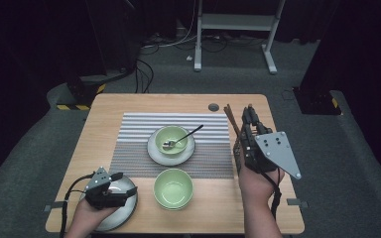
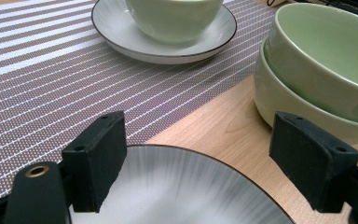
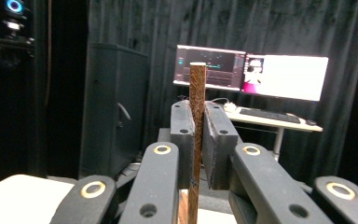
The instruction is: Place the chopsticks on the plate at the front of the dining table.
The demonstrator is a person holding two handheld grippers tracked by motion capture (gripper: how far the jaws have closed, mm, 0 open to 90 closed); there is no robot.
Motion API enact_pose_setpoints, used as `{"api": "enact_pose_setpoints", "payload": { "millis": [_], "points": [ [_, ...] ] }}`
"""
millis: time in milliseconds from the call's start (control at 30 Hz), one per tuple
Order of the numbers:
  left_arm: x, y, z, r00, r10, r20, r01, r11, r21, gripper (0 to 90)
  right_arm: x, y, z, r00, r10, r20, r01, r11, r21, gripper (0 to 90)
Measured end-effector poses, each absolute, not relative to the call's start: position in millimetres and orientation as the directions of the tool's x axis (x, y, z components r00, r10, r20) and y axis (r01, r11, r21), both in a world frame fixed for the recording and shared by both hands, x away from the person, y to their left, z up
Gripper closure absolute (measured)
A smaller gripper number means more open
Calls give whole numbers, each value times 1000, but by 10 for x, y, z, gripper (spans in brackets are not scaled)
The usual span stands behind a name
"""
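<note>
Chopsticks (image 3: 197, 116) sit clamped in your right gripper (image 3: 197, 135): light, stiff, slick wood, so grip mid-shaft. Left gripper (image 2: 200, 158) hangs released over the fragile grey plate (image 2: 177, 191).

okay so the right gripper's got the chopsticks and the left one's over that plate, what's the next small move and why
Probably lower the right gripper and lay the chopsticks on the table beside the mat. Its jaws are shut on them, held up off the table at the mat's right edge. The left gripper hangs open over the grey plate, gripping nothing, so it can wait.
</note>
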State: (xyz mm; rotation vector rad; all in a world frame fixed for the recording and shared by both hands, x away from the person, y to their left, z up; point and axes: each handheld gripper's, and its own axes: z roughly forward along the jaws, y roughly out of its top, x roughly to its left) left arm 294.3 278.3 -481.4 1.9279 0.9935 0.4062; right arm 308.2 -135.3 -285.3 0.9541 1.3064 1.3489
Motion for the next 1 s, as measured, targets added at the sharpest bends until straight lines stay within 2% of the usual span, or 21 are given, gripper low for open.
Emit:
{"api": "enact_pose_setpoints", "payload": {
  "millis": [800,1000],
  "points": [
    [2973,2786,-4835,586,803,-113,500,-248,830,157,3109,-844,-3002,-318,943,-102,-115,69,991,834],
    [2953,2785,-4831,598,793,-118,486,-242,840,206,3134,-716,-3045,-342,934,-105,-109,71,991,834]
  ]
}}
